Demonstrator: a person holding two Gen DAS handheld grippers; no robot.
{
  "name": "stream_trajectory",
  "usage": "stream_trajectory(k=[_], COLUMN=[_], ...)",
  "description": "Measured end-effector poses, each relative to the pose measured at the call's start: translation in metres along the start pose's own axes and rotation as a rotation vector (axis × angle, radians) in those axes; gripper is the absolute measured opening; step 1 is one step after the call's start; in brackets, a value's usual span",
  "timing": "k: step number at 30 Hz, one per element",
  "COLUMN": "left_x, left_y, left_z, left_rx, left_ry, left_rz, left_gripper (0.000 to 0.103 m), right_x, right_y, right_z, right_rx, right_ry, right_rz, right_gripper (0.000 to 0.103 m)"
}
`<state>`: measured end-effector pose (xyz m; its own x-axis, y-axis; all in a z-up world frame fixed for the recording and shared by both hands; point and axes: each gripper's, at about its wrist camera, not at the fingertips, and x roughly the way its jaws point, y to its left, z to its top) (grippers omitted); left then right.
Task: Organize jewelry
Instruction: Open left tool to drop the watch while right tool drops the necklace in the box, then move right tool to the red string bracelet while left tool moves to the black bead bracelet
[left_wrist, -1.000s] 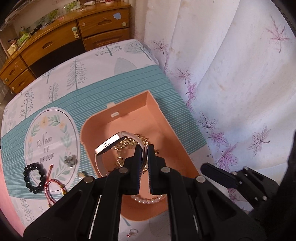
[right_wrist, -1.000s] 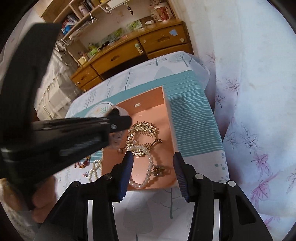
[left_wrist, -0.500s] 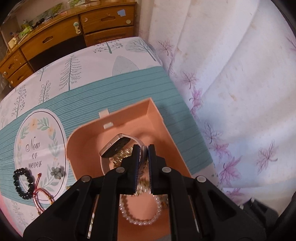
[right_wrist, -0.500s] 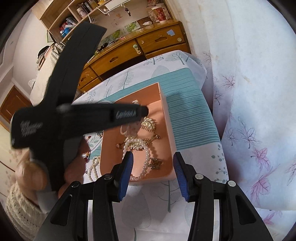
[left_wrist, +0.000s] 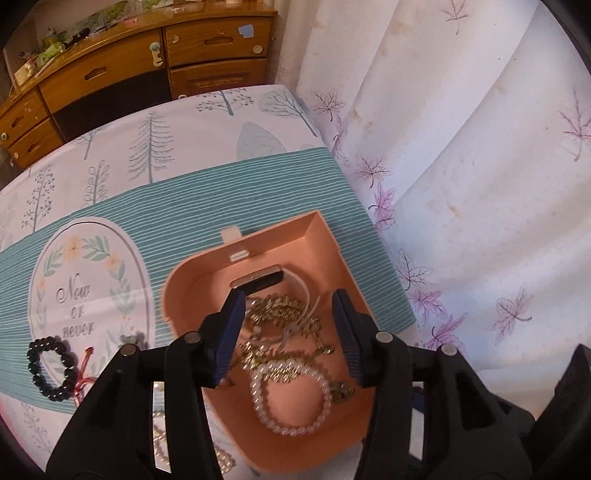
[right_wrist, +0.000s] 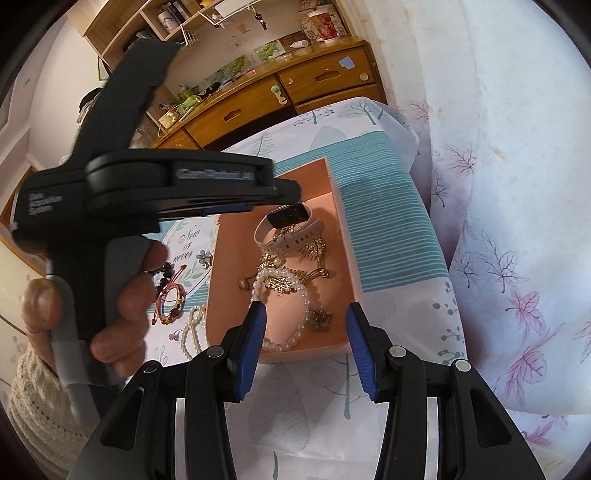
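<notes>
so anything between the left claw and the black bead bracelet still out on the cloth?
The pink box's near wall, mainly. The left claw, jaws opening and empty, hangs over the jewelry inside; the black bead bracelet lies outside, to the box's left. Lifting over the rim clears it; nothing else visible.

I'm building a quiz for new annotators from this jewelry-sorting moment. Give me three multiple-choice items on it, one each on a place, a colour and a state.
1. Where does the watch lie?
A. on the cloth outside the box
B. in the peach box, at its far end
C. between the right gripper's jaws

2. What colour is the bead bracelet left out on the tablecloth?
A. black
B. white
C. gold

3. How is the right gripper?
A. shut on pearls
B. shut with nothing in it
C. open with nothing in it

Key: 1 B, it rests by the box's far wall; 2 A, dark beads beside the printed oval; 3 C, a clear gap between the jaws, nothing gripped.
</notes>
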<state>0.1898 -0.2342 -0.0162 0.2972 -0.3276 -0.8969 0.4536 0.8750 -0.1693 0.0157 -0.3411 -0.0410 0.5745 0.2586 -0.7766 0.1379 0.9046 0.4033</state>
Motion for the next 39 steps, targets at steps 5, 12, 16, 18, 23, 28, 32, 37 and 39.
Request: stream_trajectory(k=[5,12,16,18,23,28,32,37,39], left_x=[-0.022,-0.052,-0.075,-0.086,-0.106,-0.122,-0.137,-0.149,-0.153], left_y=[0.007,0.022,0.035,0.042,0.062,0.088,0.121,0.155,0.167], left_z=[-0.017,-0.049,-0.072,-0.087,-0.126,-0.158,-0.180,-0.197,-0.202], left_rx=[0.011,0.012,-0.006,-0.022,-0.057,-0.109,-0.173,-0.241,-0.253], left_ry=[-0.016,-0.039,-0.084,-0.104,-0.138,-0.155,-0.177,-0.187,-0.191], left_rz=[0.003,0.028,0.023,0.022,0.038,0.063,0.119,0.164,0.200], left_gripper=[0.046,0.046,0.046,0.046,0.046,0.046,0.046,0.046,0.046], right_x=[0.000,0.002,0.001,0.002,0.006,0.009,0.011,0.017,0.019], right_y=[0.010,0.029,0.040,0.047,0.064,0.081,0.094,0.115,0.124], right_z=[-0.002,-0.006,-0.012,-0.016,-0.030,-0.039,-0.043,-0.048,-0.049], right_rx=[-0.023,-0.052,-0.073,-0.081,-0.105,-0.130,-0.153,-0.193,-0.211], right_ry=[0.006,0.019,0.027,0.031,0.049,0.069,0.077,0.102,0.110], right_rz=[0.002,0.003,-0.004,-0.002,0.000,0.006,0.011,0.028,0.033], right_gripper=[0.045,0.045,0.045,0.045,0.045,0.045,0.045,0.045,0.045])
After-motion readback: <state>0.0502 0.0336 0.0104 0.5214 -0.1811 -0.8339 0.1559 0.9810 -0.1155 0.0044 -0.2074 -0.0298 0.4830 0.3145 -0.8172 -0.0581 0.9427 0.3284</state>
